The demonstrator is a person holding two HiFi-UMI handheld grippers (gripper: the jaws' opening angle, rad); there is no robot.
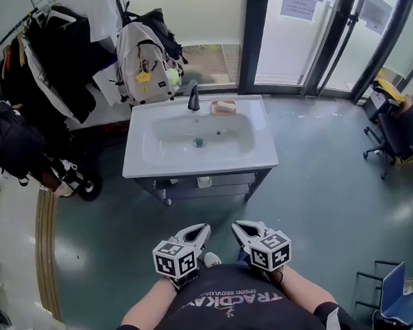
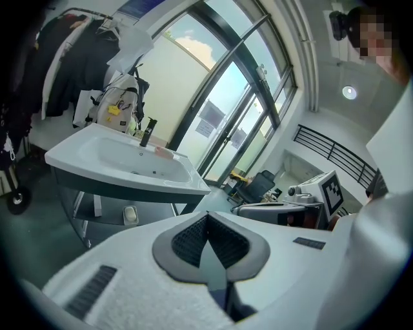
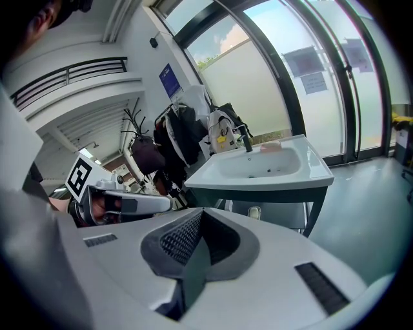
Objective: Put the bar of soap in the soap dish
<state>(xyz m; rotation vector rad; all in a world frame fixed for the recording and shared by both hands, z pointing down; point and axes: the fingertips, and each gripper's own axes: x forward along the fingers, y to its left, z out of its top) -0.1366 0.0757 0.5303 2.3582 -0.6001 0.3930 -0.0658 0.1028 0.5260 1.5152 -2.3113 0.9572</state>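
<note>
Left tool (image 1: 195,231) and right tool (image 1: 242,228) are held at the waist, jaws together, empty. The apparent bar of soap (image 1: 204,182) is seen on the shelf (image 1: 229,186) under the washbasin (image 1: 140,158), the pink soap dish (image 1: 222,107) by the tap (image 1: 194,97); jaws should be opened on approach.

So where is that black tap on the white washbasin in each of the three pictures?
Head view: black tap at top centre, on the white washbasin's back rim.
Left gripper view: tap upper left, at the basin's far edge.
Right gripper view: tap right of centre, upper half.
Shared landmark: the white backpack hanging behind it.
</note>
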